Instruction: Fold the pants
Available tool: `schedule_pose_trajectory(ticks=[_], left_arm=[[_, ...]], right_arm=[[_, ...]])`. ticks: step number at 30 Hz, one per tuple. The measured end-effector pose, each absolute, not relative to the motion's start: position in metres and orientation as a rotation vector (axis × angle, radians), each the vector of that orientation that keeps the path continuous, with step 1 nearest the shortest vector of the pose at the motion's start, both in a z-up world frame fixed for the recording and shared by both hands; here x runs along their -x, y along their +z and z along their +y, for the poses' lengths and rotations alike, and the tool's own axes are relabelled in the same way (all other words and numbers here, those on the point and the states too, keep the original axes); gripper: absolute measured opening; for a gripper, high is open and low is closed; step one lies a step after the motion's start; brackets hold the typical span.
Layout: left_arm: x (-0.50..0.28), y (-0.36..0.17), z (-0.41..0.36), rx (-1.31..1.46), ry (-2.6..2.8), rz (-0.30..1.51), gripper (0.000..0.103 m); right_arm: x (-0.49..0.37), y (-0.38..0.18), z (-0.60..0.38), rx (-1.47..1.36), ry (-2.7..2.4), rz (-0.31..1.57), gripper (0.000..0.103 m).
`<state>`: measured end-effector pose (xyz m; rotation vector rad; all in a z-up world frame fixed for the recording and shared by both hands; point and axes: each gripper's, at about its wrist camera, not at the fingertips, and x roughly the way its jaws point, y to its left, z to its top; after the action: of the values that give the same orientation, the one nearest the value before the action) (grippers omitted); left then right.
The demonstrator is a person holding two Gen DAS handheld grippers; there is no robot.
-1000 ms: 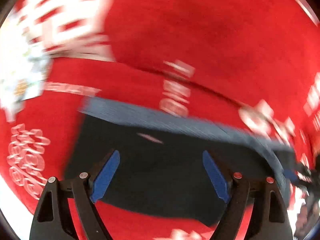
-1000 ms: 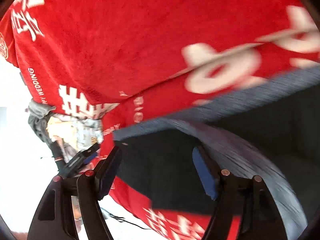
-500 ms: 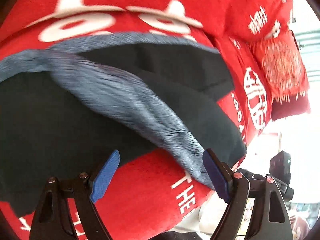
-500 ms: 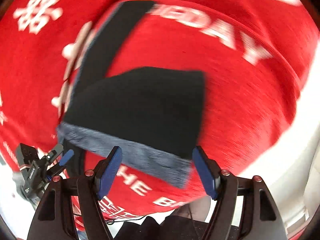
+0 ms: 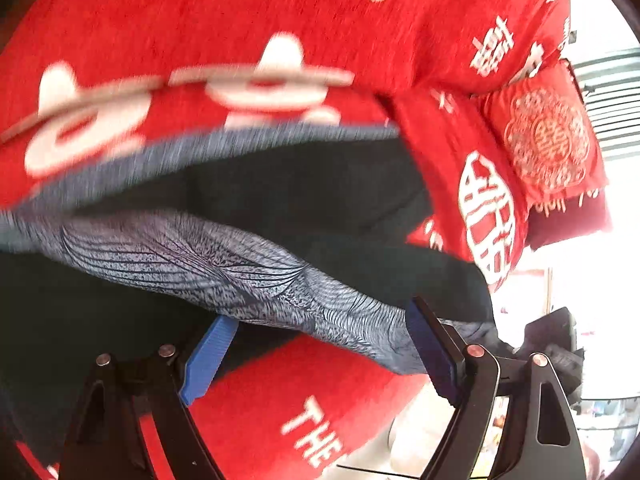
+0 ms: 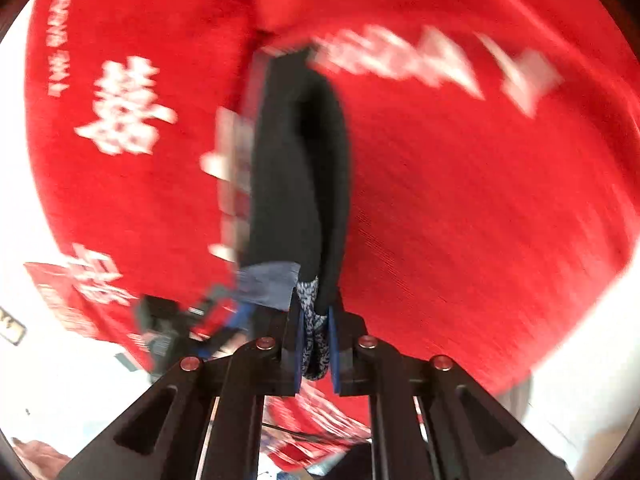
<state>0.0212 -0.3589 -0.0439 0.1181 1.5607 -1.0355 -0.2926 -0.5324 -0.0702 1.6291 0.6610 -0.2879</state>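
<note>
Black pants [image 5: 280,184] with a grey patterned waistband [image 5: 224,264] lie on a red bedspread. In the left wrist view my left gripper [image 5: 320,344] is open. The waistband runs across between its blue pads [image 5: 208,360] without being squeezed. In the right wrist view the pants [image 6: 288,184] stretch away from me in a narrow, raised fold. My right gripper [image 6: 314,344] is closing, and its pads pinch a bunched bit of the grey waistband [image 6: 314,320] at the near end.
The red bedspread [image 6: 480,200] with white characters covers the bed, and its near edge drops off below both grippers. A red embroidered pillow [image 5: 544,140] lies at the far right. A black gripper body [image 6: 172,328] shows at the left in the right wrist view.
Both grippers swung along the pants to the waistband at the bed's near edge. The right jaws went from wide apart to pinched on the waistband. The left jaws stayed open.
</note>
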Motion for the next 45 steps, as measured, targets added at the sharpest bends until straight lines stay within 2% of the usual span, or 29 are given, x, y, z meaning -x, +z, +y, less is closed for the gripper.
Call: schedule_pose_trajectory(ticks=[7,9,10,12,13,16,20,22,24,28,32,34,36,40,45], left_arm=[[-0.072,-0.040,-0.409,-0.129,-0.970,1.450,0.085],[-0.088,-0.038,-0.418,-0.113,-0.944,1.420,0.085],[-0.096,-0.036,-0.421,-0.102,-0.929,1.407,0.085],[-0.108,-0.032,-0.421,-0.091,-0.907,1.390,0.085],[-0.111,-0.031,-0.420,-0.095,-0.899,1.383,0.085],[-0.111,-0.033,-0.404,-0.155,-0.868,1.376,0.085],[-0.094,-0.049,-0.378,-0.234,-0.816,1.412,0.085],[-0.085,-0.063,-0.367,-0.261,-0.789,1.439,0.085],[-0.079,-0.075,-0.358,-0.273,-0.752,1.474,0.085],[-0.071,-0.084,-0.347,-0.273,-0.725,1.477,0.085],[-0.063,-0.107,-0.347,-0.366,-0.670,1.495,0.085],[-0.062,-0.100,-0.346,-0.372,-0.677,1.482,0.085],[-0.064,-0.090,-0.343,-0.358,-0.683,1.465,0.085],[-0.077,-0.075,-0.340,-0.329,-0.665,1.414,0.085],[-0.096,-0.087,-0.363,-0.345,-0.598,1.376,0.085]], right_arm=[[0.195,-0.041,-0.628,-1.462,-0.267,0.637,0.012],[0.171,-0.046,-0.647,-1.435,-0.287,0.680,0.019],[0.156,-0.048,-0.654,-1.399,-0.320,0.734,0.024],[0.134,-0.042,-0.665,-1.280,-0.373,0.812,0.061],[0.132,-0.035,-0.665,-1.220,-0.394,0.814,0.065],[0.151,-0.036,-0.658,-1.190,-0.486,0.826,0.065],[0.189,-0.081,-0.640,-1.299,-0.567,0.904,0.065],[0.200,-0.106,-0.636,-1.377,-0.574,0.924,0.059],[0.200,-0.126,-0.637,-1.447,-0.540,0.902,0.005],[0.185,-0.102,-0.641,-1.344,-0.468,0.830,0.005],[0.184,-0.129,-0.641,-1.279,-0.525,1.015,0.005],[0.191,-0.134,-0.643,-1.313,-0.535,0.998,0.005],[0.197,-0.118,-0.642,-1.253,-0.639,1.013,0.027],[0.182,-0.073,-0.627,-1.057,-0.609,0.979,0.027],[0.086,-0.078,-0.595,-0.880,-0.341,1.082,0.027]])
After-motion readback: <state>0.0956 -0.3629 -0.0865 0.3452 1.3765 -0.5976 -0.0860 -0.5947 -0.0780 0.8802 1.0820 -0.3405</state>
